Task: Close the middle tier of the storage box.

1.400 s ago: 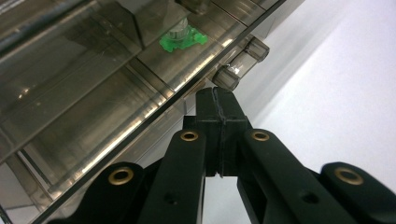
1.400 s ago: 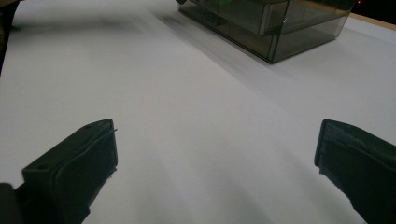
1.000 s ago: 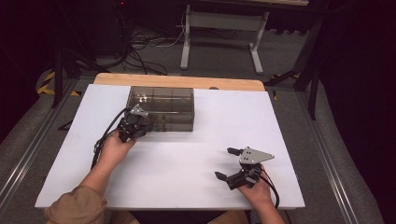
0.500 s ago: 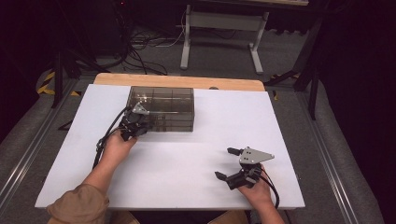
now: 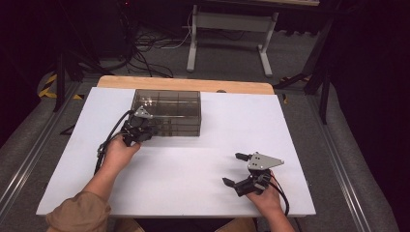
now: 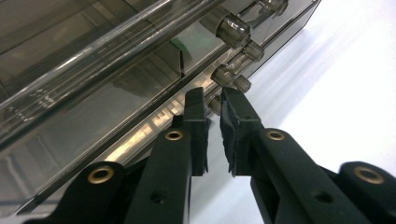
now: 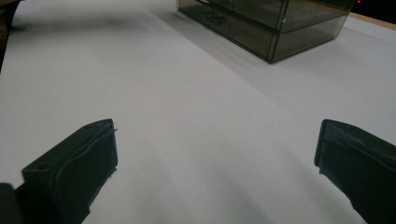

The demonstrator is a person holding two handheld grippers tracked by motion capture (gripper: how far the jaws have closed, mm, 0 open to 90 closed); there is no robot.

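My left gripper sits against the front face of the smoky transparent plastic drawer box, at that box's left end. Seen along my own jaws in the left gripper view, the left gripper has its pads a narrow slit apart; they have just been easing open, and nothing lies between them. Their tips point at a small round clear drawer knob low on the box front, right at the tips but not clamped. Two more such knobs sit just beyond it along the same face, one above the other. The box stands on the white tabletop, toward its far edge.

My right gripper rests well apart from the box, near the table's front right corner, its jaws spread wide and empty. From the right gripper view the box stands far ahead, bare white surface between.
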